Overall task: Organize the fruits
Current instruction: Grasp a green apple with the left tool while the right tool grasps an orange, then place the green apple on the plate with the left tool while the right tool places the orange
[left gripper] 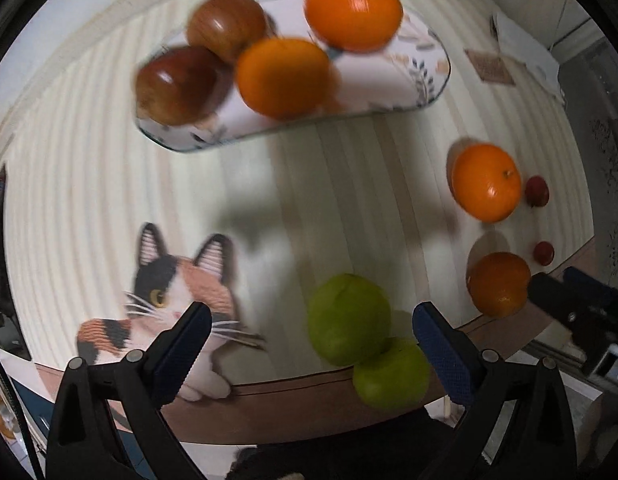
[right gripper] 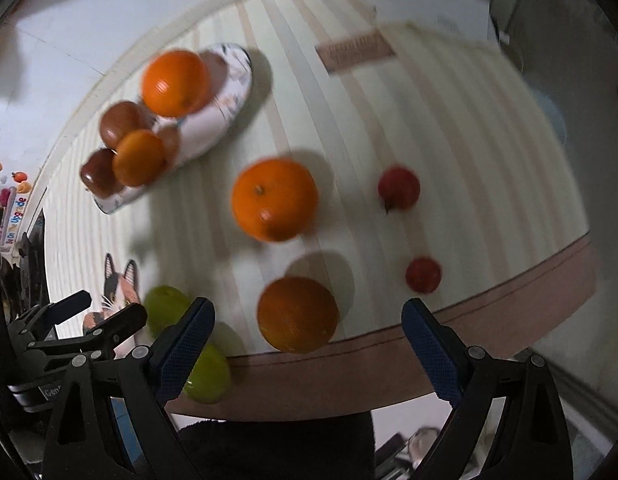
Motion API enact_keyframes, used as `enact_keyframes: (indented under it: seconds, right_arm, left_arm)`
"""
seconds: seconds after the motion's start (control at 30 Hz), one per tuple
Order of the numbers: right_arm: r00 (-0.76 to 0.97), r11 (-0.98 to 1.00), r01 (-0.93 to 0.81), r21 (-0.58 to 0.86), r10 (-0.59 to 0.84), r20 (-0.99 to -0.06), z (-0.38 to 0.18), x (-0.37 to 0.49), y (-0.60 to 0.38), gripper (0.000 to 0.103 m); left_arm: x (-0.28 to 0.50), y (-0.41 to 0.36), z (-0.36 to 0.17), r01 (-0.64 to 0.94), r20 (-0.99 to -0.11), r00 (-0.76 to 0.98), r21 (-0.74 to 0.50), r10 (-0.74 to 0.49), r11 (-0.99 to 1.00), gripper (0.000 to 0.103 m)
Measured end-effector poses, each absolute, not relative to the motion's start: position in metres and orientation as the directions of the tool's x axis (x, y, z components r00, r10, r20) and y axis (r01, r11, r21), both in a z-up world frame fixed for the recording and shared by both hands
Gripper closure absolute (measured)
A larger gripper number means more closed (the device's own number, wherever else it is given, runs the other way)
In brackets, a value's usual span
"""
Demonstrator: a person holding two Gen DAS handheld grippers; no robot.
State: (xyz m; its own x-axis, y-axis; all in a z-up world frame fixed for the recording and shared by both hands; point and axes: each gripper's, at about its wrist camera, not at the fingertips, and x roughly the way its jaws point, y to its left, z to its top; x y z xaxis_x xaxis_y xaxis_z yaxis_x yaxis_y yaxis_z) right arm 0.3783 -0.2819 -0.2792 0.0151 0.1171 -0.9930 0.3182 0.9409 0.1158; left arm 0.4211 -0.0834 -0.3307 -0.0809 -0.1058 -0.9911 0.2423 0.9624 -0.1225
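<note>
Both grippers are hanging wide open and gripping nothing: the left gripper is framing two green fruits by the table's near edge, while the right gripper is bracketing an orange. Farther out, another orange and two small red fruits are lying loose on the striped cloth. Beyond them, two oranges and two red apples are sitting on the floral tray.

Count: four oranges, two red apples, two green apples, two small red fruits, one tray.
</note>
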Motion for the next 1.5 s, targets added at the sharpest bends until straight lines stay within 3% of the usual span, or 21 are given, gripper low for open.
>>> enact_keyframes:
  seconds: [0.07, 0.23, 0.27, 0.4, 0.43, 0.6, 0.67, 1.23, 1.5]
  right_arm:
    - [-0.002, 0.938, 0.323, 0.125, 0.133, -0.991, -0.290, 0.374, -0.282, 0.019]
    - [-0.024, 0.942, 0.309, 0.134, 0.149, -0.989, -0.303, 0.369, -0.278, 0.026]
    - [-0.028, 0.943, 0.305, 0.134, 0.150, -0.988, -0.306, 0.369, -0.277, 0.027]
    - [-0.033, 0.941, 0.303, 0.150, 0.168, -0.985, -0.315, 0.371, -0.277, 0.031]
    - [-0.033, 0.941, 0.301, 0.156, 0.173, -0.984, -0.316, 0.372, -0.275, 0.031]
    - [-0.046, 0.943, 0.280, 0.182, 0.202, -0.978, -0.323, 0.376, -0.266, 0.036]
    - [-0.053, 0.940, 0.277, 0.198, 0.221, -0.974, -0.327, 0.378, -0.260, 0.044]
    - [-0.070, 0.972, 0.145, 0.183, 0.194, -0.978, -0.332, 0.394, -0.220, 0.044]
    - [-0.009, 0.965, 0.134, 0.227, 0.230, -0.973, -0.305, 0.402, -0.218, 0.045]
  left_arm:
    - [0.420, -0.087, -0.340, 0.243, -0.988, -0.109, -0.137, -0.113, 0.960, 0.000]
    - [0.415, -0.098, -0.355, 0.255, -0.977, -0.155, -0.180, -0.143, 0.950, 0.002]
    - [0.413, -0.101, -0.358, 0.262, -0.976, -0.160, -0.186, -0.148, 0.947, 0.006]
    - [0.406, -0.105, -0.367, 0.254, -0.970, -0.187, -0.202, -0.157, 0.946, 0.049]
    - [0.405, -0.105, -0.368, 0.256, -0.972, -0.181, -0.193, -0.150, 0.947, 0.051]
    - [0.403, -0.092, -0.363, 0.236, -0.976, -0.148, -0.189, -0.157, 0.953, 0.051]
    - [0.402, -0.082, -0.361, 0.218, -0.979, -0.136, -0.178, -0.151, 0.959, 0.051]
    - [0.399, -0.029, -0.360, 0.087, -0.983, -0.105, -0.162, -0.153, 0.983, 0.051]
    - [0.420, -0.027, -0.313, 0.097, -0.973, -0.028, -0.230, -0.228, 0.968, 0.051]
